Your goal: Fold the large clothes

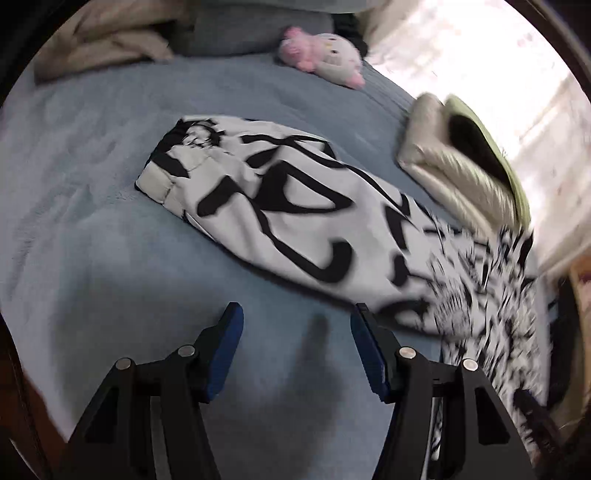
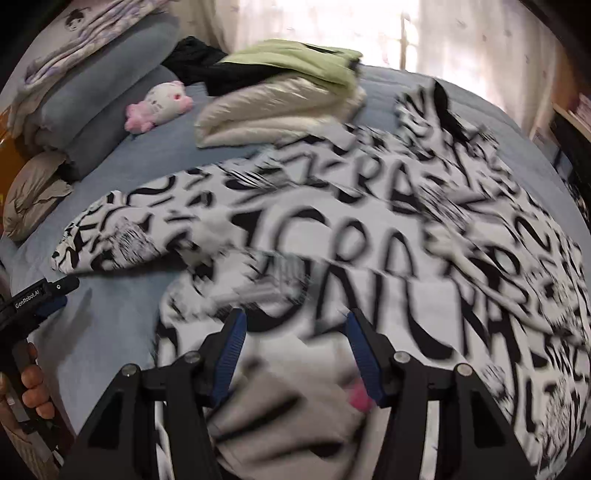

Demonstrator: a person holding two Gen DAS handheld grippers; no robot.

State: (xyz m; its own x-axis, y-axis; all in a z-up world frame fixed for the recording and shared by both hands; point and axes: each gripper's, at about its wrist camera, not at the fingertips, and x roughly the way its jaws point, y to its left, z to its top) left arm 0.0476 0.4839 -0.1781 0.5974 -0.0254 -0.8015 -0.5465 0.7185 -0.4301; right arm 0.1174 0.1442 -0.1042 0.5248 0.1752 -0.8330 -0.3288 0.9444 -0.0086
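Observation:
A large white garment with bold black lettering (image 2: 369, 236) lies spread over the blue bed (image 1: 92, 184). One sleeve (image 1: 295, 206) stretches flat toward the left, its cuff at the far end. My left gripper (image 1: 297, 310) hangs open above bare blue sheet, just on the near side of that sleeve, with nothing between its fingers. It also shows at the left edge of the right wrist view (image 2: 55, 291), held by a hand (image 2: 33, 384). My right gripper (image 2: 295, 315) is open above the garment's body, with printed cloth below the fingers and none of it pinched.
A folded stack of cream and green clothes (image 2: 288, 99) sits at the far side of the bed beside the garment. A pink and white plush toy (image 2: 159, 103) lies near grey pillows (image 2: 99, 92). Bright curtains (image 2: 332, 22) hang behind the bed.

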